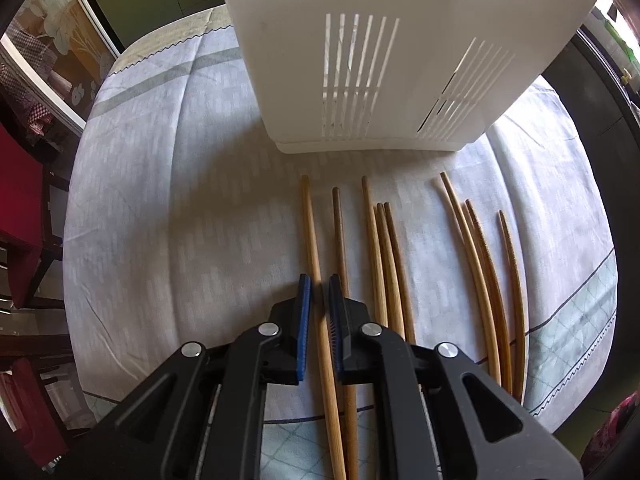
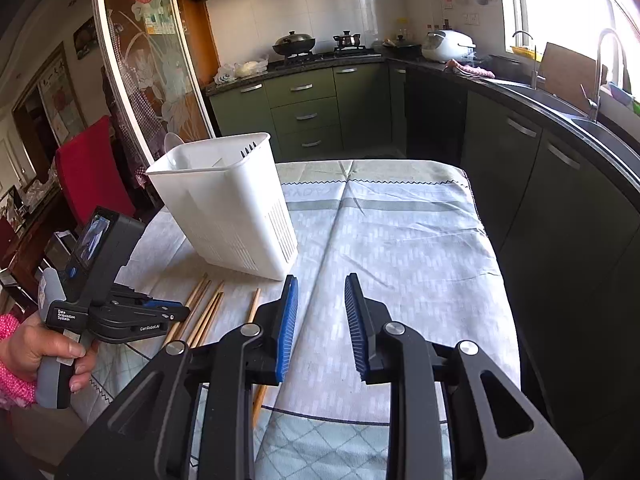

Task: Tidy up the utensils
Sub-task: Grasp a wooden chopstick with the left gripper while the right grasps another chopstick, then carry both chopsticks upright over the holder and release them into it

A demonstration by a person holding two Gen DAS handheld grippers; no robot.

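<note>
we see left gripper (image 1: 319, 280) pointing down at table, blue pads (image 1: 305, 312) pinched narrow on leftmost chopstick (image 1: 316, 264), which runs lengthwise between our fingers. darker chopstick (image 1: 339, 232) lies just beside right finger, partly under it. more chopsticks (image 1: 480, 264) fan out further right on pale cloth (image 1: 180, 200). white slotted utensil holder (image 1: 360, 60) stands ahead of fingertips. right gripper (image 2: 321, 280) hovers above cloth, fingers partly apart, nothing between them; holder ahead-left of them.

Left gripper (image 1: 319, 282) pinched nearly closed, pointing down; right gripper (image 2: 321, 280) parted.
</note>
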